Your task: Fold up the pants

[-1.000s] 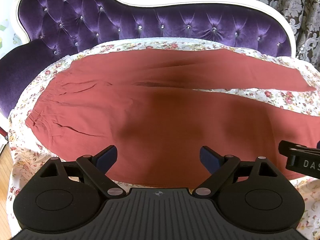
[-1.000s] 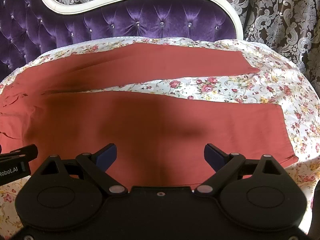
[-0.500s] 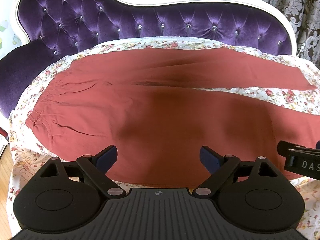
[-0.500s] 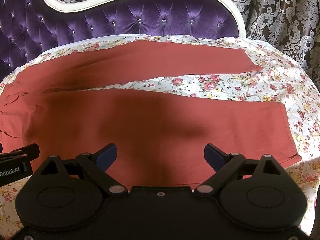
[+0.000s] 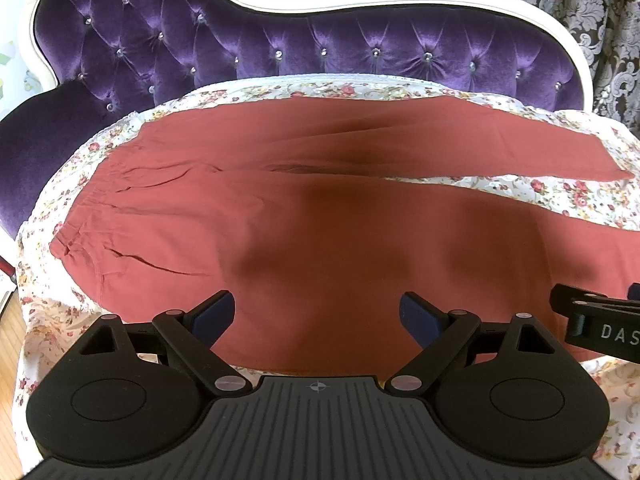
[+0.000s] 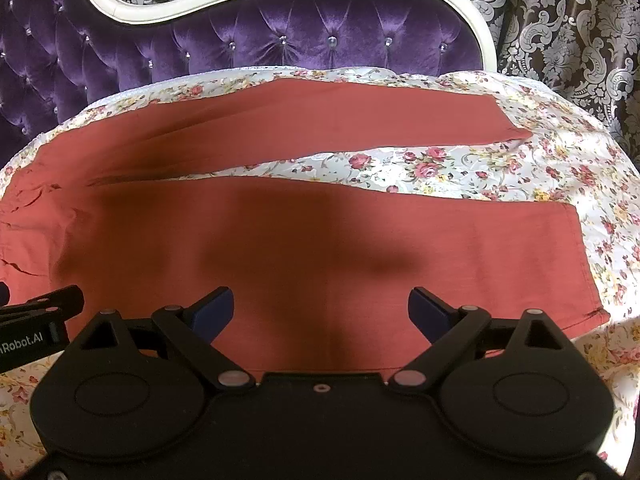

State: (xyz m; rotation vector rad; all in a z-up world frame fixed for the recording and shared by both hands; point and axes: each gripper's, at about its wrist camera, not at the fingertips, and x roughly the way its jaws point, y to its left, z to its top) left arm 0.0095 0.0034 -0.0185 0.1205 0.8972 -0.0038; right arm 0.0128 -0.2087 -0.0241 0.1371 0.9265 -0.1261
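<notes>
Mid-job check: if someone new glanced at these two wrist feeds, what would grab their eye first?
Probably the rust-red pants, spread flat across the floral sheet, waistband to the left and the two legs splayed apart toward the right. Behind them rises the tufted purple headboard with its white frame. Near the lower edge, the left gripper and right gripper both hang open over the near leg, holding nothing.

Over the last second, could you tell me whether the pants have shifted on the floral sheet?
No. The pants lie where they did: both leg hems keep their places against the floral sheet and the purple headboard.
</notes>
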